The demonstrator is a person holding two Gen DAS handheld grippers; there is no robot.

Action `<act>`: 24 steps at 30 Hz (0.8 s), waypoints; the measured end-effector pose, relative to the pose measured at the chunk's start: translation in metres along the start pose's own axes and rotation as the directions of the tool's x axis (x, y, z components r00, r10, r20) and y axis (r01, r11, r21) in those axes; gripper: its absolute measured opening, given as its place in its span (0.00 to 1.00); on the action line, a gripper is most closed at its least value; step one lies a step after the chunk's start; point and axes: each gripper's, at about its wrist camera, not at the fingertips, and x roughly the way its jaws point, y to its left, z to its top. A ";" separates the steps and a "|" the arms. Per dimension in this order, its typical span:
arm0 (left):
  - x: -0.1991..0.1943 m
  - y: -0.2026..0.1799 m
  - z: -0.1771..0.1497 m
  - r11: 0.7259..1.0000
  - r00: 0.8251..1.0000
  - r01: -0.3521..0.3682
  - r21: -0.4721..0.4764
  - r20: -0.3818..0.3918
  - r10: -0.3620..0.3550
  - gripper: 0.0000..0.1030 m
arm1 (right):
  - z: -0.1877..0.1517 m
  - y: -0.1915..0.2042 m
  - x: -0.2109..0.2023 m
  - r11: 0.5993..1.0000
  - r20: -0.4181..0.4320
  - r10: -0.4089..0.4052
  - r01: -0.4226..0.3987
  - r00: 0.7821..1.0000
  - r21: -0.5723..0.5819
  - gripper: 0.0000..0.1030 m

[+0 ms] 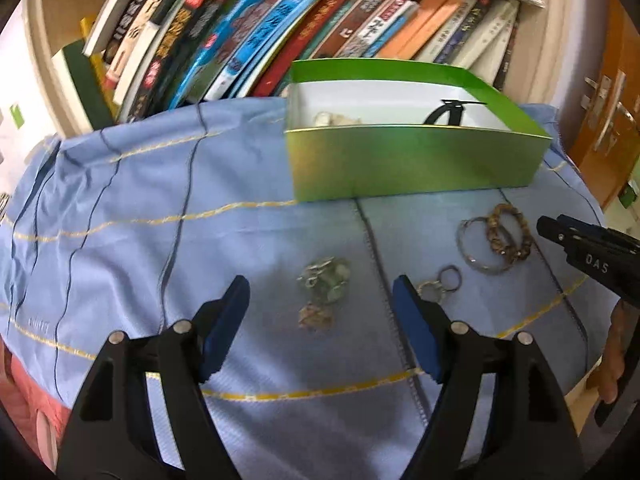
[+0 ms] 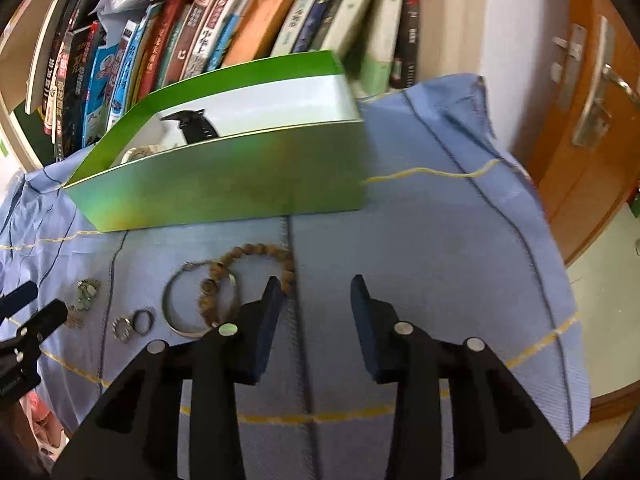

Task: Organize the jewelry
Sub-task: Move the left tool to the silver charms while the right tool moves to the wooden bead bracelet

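Left wrist view
- Left tool [image 1: 321,290]: we see it released, blue pads spread wide, nothing between them, above the blue striped cloth [image 1: 120,208] covering the bench.
- Pale green stone-and-metal charm cluster [image 1: 322,280]: lies on the cloth in the open gap between the pads, untouched.
- Two small linked metal rings [image 1: 442,282]: just beside the right pad tip.
- Silver metal bangle [image 1: 476,246] and brown wooden bead bracelet [image 1: 508,236]: overlapping, right of centre, near the right tool [image 1: 560,236].
- Open green cardboard box [image 1: 412,164]: near wall faces us beyond the jewelry; a black item and pale pieces lie inside.
- Open room: bare cloth to the left.

Right wrist view
- Right tool [image 2: 316,288]: we see it released, holding nothing.
- Bead bracelet [image 2: 256,264]: its edge runs behind the left pad tip; we cannot tell if they touch.
- Bangle [image 2: 188,304]: overlaps the bracelet.
- Rings [image 2: 134,324] and charm cluster [image 2: 86,292]: further left, near the left tool [image 2: 24,308].
- Box [image 2: 224,188]: backed by the row of upright books [image 2: 208,32].
- Open room: bare cloth right of the pads, ending at the cloth's edge.
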 end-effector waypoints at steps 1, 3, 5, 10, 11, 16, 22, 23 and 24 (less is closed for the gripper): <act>0.000 0.001 -0.001 1.000 1.000 -0.003 0.001 -0.002 0.003 0.72 | 0.001 0.004 0.002 1.000 -0.002 0.004 -0.004 1.000 -0.011 0.36; 0.001 0.001 -0.005 1.000 1.000 -0.005 0.006 -0.008 0.005 0.72 | 0.001 0.013 0.010 0.999 -0.026 -0.031 0.030 0.999 -0.040 0.36; 0.004 0.001 -0.007 1.000 1.000 0.001 0.012 -0.015 -0.001 0.73 | -0.004 0.016 0.014 0.997 -0.046 -0.055 0.052 0.997 -0.055 0.37; 0.011 0.007 -0.009 1.000 0.999 0.029 -0.005 -0.034 -0.029 0.73 | -0.029 0.015 -0.006 0.992 -0.055 -0.072 0.066 0.996 -0.110 0.36; 0.012 0.010 -0.008 0.999 0.999 0.036 -0.016 -0.038 -0.037 0.73 | -0.035 0.016 -0.012 0.988 -0.056 -0.080 0.072 0.995 -0.136 0.37; 0.020 0.012 -0.003 0.998 0.998 0.043 -0.039 -0.046 -0.045 0.62 | -0.042 0.003 -0.026 0.988 -0.055 -0.094 0.087 0.994 -0.126 0.37; 0.041 0.009 0.002 0.993 0.991 0.079 -0.083 -0.103 -0.087 0.27 | -0.036 -0.001 -0.018 0.995 -0.054 -0.064 0.060 0.996 -0.083 0.37; 0.043 0.008 0.002 0.994 0.992 0.071 -0.082 -0.101 -0.079 0.24 | -0.036 0.001 -0.018 0.995 -0.051 -0.058 0.053 0.997 -0.090 0.36; 0.043 0.008 0.003 0.995 0.992 0.066 -0.080 -0.100 -0.074 0.22 | -0.037 0.002 -0.018 0.994 -0.048 -0.055 0.050 0.997 -0.094 0.36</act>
